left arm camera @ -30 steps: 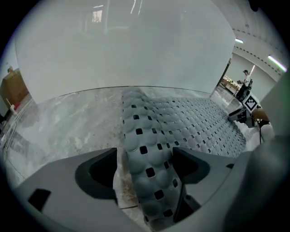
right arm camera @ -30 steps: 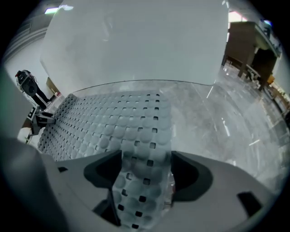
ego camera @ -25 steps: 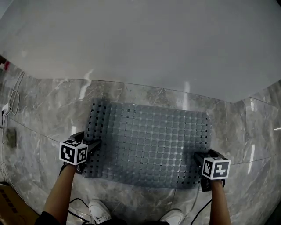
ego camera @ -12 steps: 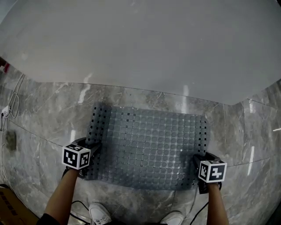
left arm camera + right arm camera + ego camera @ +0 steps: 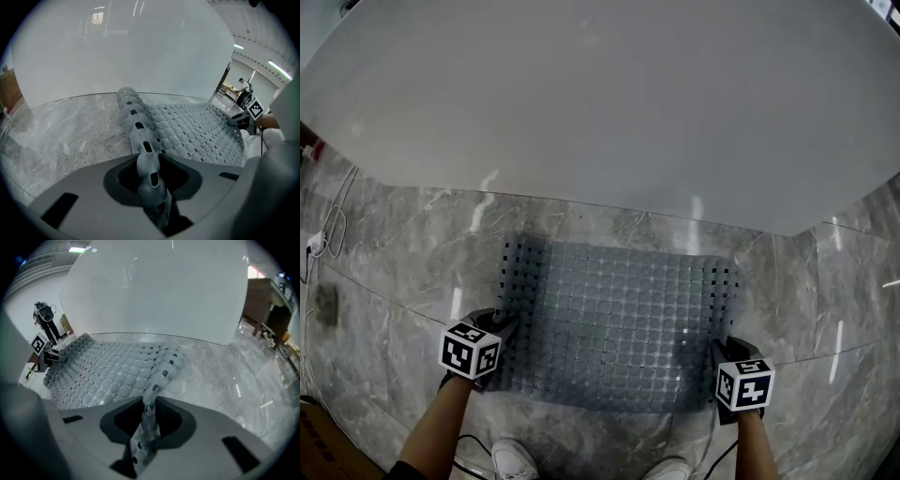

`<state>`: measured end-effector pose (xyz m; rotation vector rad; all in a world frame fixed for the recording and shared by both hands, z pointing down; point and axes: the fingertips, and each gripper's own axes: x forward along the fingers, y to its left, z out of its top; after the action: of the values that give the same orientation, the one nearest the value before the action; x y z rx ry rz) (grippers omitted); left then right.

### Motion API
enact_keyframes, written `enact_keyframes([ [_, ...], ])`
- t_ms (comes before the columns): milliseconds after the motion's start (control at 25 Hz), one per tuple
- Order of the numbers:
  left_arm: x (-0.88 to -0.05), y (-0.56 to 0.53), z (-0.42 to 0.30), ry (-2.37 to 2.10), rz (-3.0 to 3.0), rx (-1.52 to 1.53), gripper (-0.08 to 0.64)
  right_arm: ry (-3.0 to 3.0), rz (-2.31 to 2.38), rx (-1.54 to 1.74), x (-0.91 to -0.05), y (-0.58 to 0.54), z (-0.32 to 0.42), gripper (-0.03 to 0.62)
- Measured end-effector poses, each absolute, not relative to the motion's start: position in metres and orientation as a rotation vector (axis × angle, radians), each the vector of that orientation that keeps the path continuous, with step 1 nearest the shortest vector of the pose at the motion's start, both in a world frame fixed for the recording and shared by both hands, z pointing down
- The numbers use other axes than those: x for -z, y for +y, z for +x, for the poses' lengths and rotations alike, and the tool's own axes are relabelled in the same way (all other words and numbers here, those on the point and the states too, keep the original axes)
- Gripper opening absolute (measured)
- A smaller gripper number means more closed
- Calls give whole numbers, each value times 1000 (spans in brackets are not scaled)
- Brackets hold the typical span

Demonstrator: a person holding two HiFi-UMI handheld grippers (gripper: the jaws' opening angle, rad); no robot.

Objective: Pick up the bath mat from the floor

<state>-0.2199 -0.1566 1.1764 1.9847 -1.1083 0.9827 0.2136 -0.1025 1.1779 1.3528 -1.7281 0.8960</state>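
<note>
A head view looks steeply down on a grey perforated rubber bath mat (image 5: 619, 323) that lies on a grey marble floor (image 5: 394, 262), just in front of a large white panel (image 5: 600, 94) that fills the upper part of the scene. The person holds one tool at each end of the mat, both on the side farthest from the white panel. The left tool (image 5: 510, 328) has just been closing, and its jaws now stand narrow and pinch the mat's left edge, which rises between them as a bumpy folded ridge. The right tool (image 5: 718, 352) has also just been closing and pinches the mat's right edge in the same way, a thin strip of mat caught between its jaws. Both pinched ends curl up off the floor, while the middle of the mat and the edge nearest the white panel appear to rest on the marble. The step in hand seems to be the start of the lift, with both grips made. The next move likely calls for raising both tools together and evenly, away from the white panel, with the jaws kept tight, because the limp mat will sag in the middle and could slip from a thin edge grip.
</note>
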Motion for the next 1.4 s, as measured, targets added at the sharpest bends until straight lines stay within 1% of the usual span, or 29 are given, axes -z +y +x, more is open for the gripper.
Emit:
enact_keyframes([
  [240, -1167, -153, -216, -1103, 2003, -957, 83, -1780, 1371, -898, -1165, -100, 210, 77],
  [480, -1149, -150, -212, -1103, 2028, -896, 75, -1828, 1380, -795, -1147, -103, 203, 72],
  [800, -1092, -146, -195, -1102, 2059, -797, 74, -1903, 1381, -686, -1089, -102, 182, 71],
  [1040, -1015, -141, -175, -1101, 2065, -761, 71, -1914, 1420, -699, -1009, -91, 179, 69],
  [1400, -848, -145, -153, -1151, 2102, -696, 71, -1916, 1528, -684, -841, -88, 191, 69],
])
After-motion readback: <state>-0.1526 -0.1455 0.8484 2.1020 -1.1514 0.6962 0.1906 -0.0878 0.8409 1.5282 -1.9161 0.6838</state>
